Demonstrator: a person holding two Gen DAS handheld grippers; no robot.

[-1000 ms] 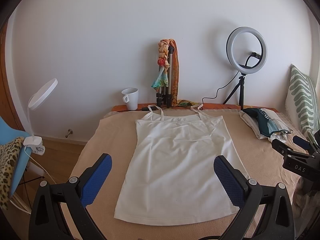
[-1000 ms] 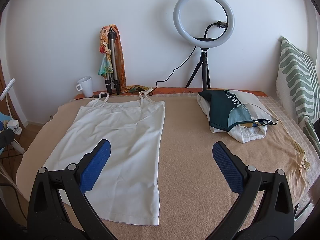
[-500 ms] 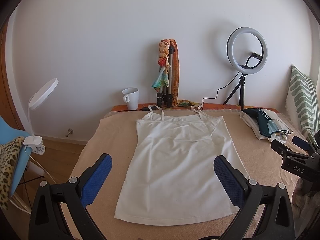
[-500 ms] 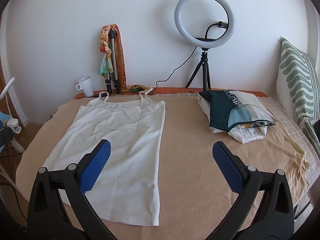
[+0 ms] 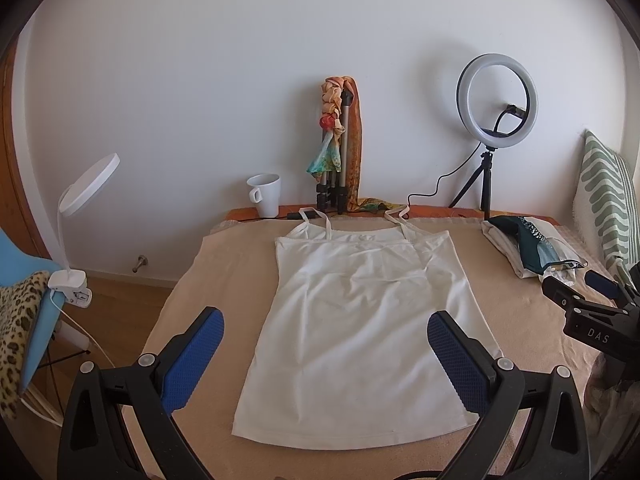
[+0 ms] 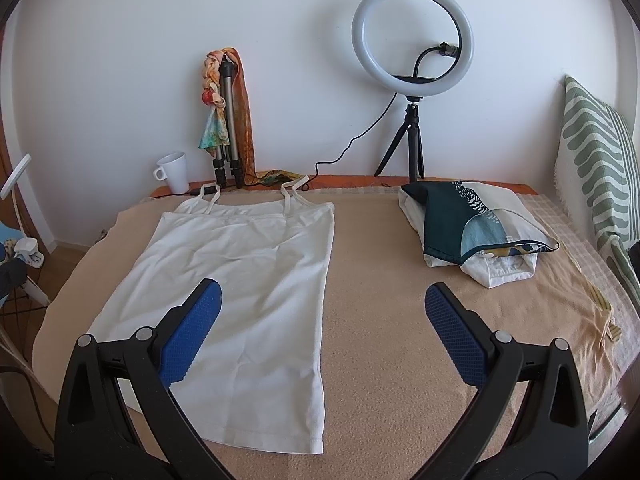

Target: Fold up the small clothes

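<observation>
Covering the bed, a beige blanket point(image 6: 380, 340) holds a flat white camisole point(image 5: 360, 320); both tools gape wide, empty.

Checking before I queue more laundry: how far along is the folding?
Done: a folded pile sits at the right. In hand: nothing; left gripper and right gripper are open. Left: the white camisole lies flat, unfolded.

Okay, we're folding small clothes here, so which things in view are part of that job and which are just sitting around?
Part of the job:
white camisole, spread flat on the beige blanket
pile of clothes
left gripper, open
right gripper, open

Just lying about:
white mug
ring light
tripod with scarf
striped pillow
clip lamp
</observation>
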